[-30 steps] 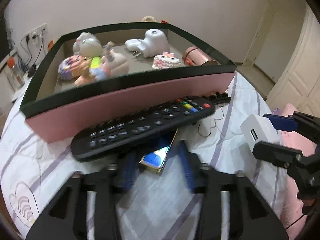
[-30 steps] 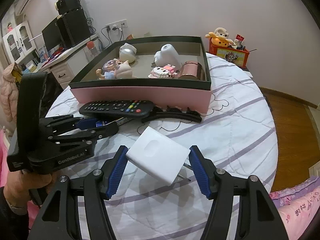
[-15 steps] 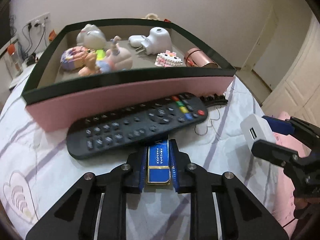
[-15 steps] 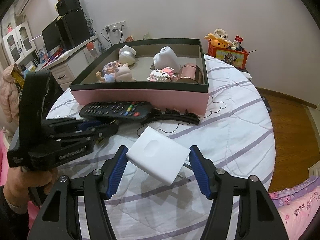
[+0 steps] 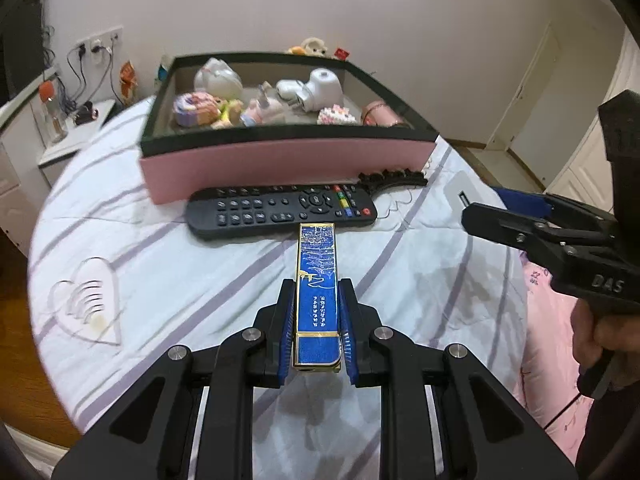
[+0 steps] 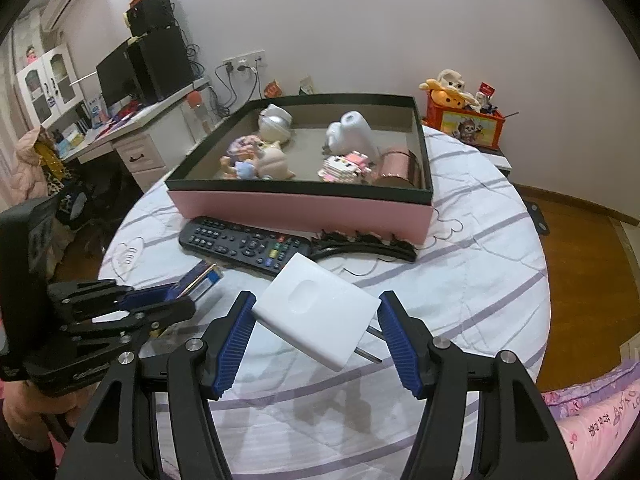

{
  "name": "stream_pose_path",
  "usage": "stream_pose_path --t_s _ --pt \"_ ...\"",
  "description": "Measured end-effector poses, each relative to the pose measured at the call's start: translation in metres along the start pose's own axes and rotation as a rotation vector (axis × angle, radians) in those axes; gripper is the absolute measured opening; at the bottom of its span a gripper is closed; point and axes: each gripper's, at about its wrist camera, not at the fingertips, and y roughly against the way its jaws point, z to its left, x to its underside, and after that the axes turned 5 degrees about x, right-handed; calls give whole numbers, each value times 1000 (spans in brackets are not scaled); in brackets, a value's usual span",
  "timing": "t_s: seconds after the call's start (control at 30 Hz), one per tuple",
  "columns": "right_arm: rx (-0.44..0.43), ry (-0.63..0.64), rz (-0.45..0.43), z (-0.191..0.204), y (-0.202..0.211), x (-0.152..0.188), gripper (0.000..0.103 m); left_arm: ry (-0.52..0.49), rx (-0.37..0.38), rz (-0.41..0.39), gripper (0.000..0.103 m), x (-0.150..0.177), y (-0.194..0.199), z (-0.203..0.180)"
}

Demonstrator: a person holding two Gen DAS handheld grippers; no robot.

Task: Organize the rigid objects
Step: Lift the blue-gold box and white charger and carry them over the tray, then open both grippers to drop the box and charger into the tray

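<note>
My left gripper (image 5: 316, 300) is shut on a slim blue and gold box (image 5: 317, 280) and holds it above the bedcover, pointing at the black remote (image 5: 280, 210). The box also shows in the right wrist view (image 6: 200, 280). My right gripper (image 6: 314, 312) is shut on a white plug adapter (image 6: 316, 316), held tilted above the table; it also shows in the left wrist view (image 5: 460, 196). The pink open box (image 5: 280, 160) with a dark rim holds several toys, a white charger (image 5: 316, 88) and a pink tin (image 5: 380, 114).
A black comb-like hair clip (image 5: 394, 179) lies against the pink box's front, right of the remote. The round table has a striped white cover (image 5: 180, 272). An orange toy box (image 6: 464, 124) stands behind. A desk with a monitor (image 6: 120, 76) is at left.
My left gripper closed on the blue box, pulled it from under the remote and lifted it back and up. The right gripper kept holding the adapter still.
</note>
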Motion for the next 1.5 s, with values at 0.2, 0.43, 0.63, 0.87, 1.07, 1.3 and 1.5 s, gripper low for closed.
stream_pose_path --t_s 0.2,0.43,0.63,0.87,1.07,1.3,1.5 --pt "-17 28 -26 10 9 -14 64 -2 -31 -66 20 -19 34 7" --pt "-21 82 -85 20 17 -58 64 -15 -60 -116 20 -61 49 18" --pt "-22 103 -113 19 9 -100 64 -25 -75 -150 20 -101 48 24" --pt "0 93 -87 -1 -29 -146 64 -37 -68 -134 20 -149 14 36" --pt "27 56 -32 -26 -81 -182 64 -29 -53 -58 20 -180 -44 46" --pt "28 23 46 -44 -141 -206 64 -9 -52 4 20 -200 -95 55" --pt "32 5 84 -52 -167 -208 64 -18 -54 41 20 -207 -119 54"
